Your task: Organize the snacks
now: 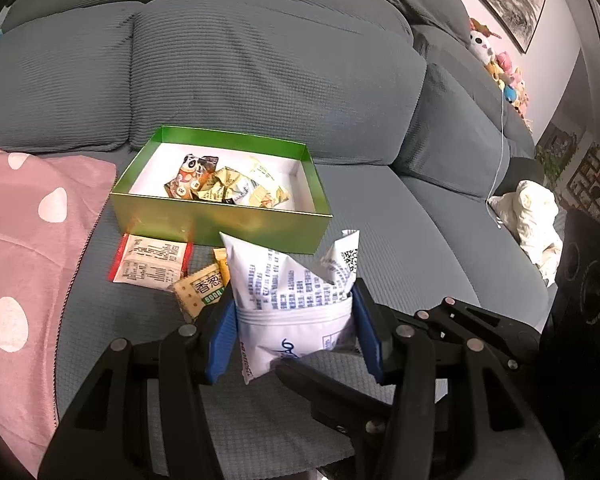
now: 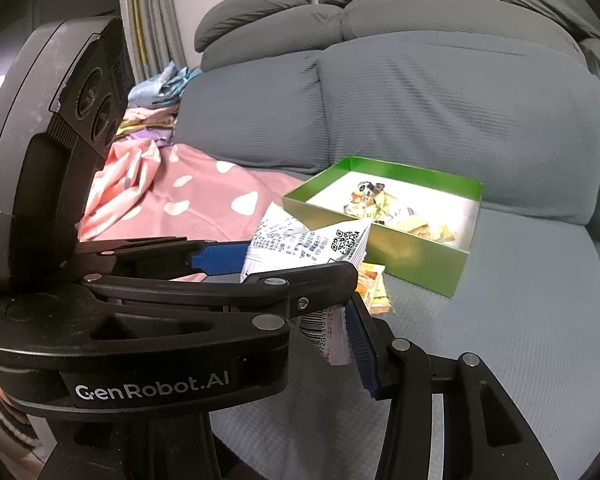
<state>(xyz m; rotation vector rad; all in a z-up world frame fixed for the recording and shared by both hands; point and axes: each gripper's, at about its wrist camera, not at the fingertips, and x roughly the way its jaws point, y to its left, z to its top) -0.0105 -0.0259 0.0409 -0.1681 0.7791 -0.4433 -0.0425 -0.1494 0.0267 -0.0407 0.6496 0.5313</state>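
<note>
A white pouch (image 1: 296, 292) printed with blue text hangs just above the sofa seat. My left gripper (image 1: 294, 320) is shut on it, one blue pad on each side. Seen from the right wrist, the left gripper (image 2: 280, 256) crosses in front and hides one finger of my right gripper (image 2: 332, 344). The right gripper's visible blue pad (image 2: 364, 354) rests against the pouch's (image 2: 300, 244) barcode edge. An open green box (image 1: 220, 224) (image 2: 412, 256) beyond holds several snack packets (image 1: 224, 184). A red-edged packet (image 1: 148, 264) and a cracker packet (image 1: 202, 288) lie before it.
A pink polka-dot blanket (image 1: 28, 240) (image 2: 188, 200) covers the seat left of the box. The grey sofa back (image 1: 260, 68) rises behind it. White crumpled cloth (image 1: 532, 216), a black speaker (image 1: 592, 292) and plush toys (image 1: 496, 64) are at the right.
</note>
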